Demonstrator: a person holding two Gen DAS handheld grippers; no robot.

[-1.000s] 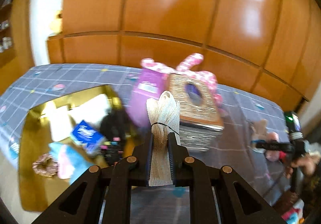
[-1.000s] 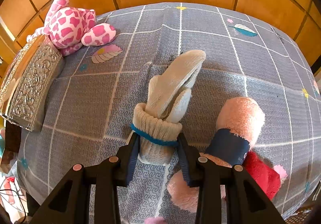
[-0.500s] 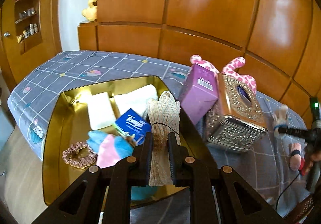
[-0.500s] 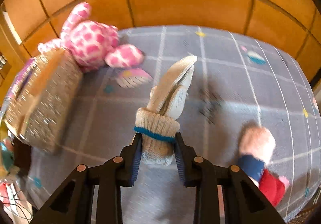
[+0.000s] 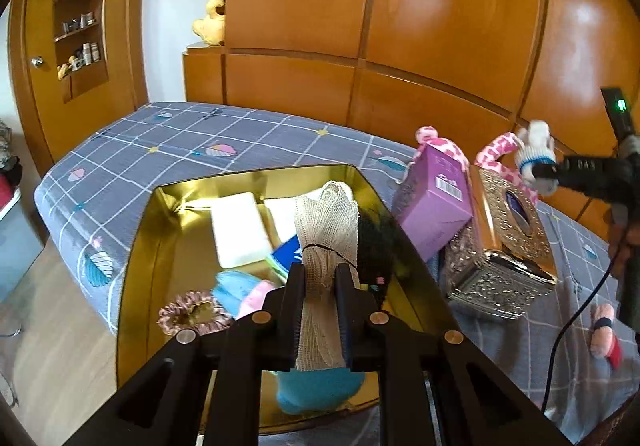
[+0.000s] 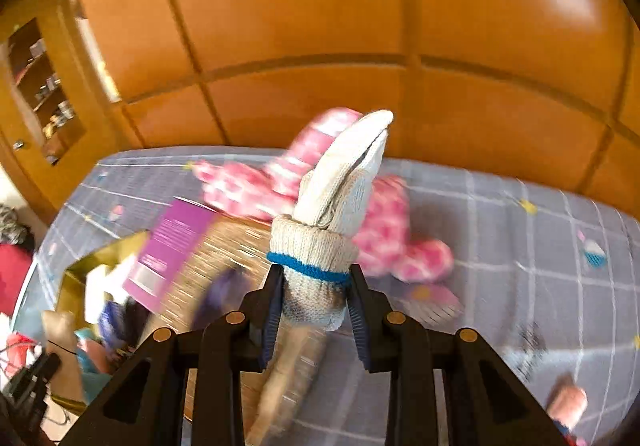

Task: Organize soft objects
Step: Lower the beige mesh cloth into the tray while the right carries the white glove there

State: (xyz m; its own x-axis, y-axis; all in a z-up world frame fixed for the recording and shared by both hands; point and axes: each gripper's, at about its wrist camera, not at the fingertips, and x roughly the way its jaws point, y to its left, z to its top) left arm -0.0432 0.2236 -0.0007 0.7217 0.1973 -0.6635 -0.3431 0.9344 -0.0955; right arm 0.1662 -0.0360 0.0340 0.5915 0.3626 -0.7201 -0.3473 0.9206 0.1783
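Note:
My left gripper [image 5: 321, 278] is shut on a cream mesh bundle [image 5: 325, 230] tied with a black band, held above the gold tray [image 5: 140, 246] on the bed. The tray holds white pads [image 5: 238, 228], a blue packet, a pink scrunchie [image 5: 192, 312] and light blue and pink cloth. My right gripper [image 6: 314, 288] is shut on a rolled cream glove with a blue cuff band [image 6: 328, 222], held in the air over the ornate silver tissue box; it also shows in the left wrist view [image 5: 534, 158]. A pink spotted plush [image 6: 384, 222] lies behind.
A purple box [image 5: 434, 202] leans on the ornate silver tissue box [image 5: 504, 242] right of the tray. A pink sock with a dark band [image 5: 604, 330] lies on the grey checked bedspread. Wooden panels stand behind the bed; floor lies to the left.
My left gripper has swung left with the mesh bundle, over the tray. My right gripper has lifted the glove off the bed and moved left towards the tissue box.

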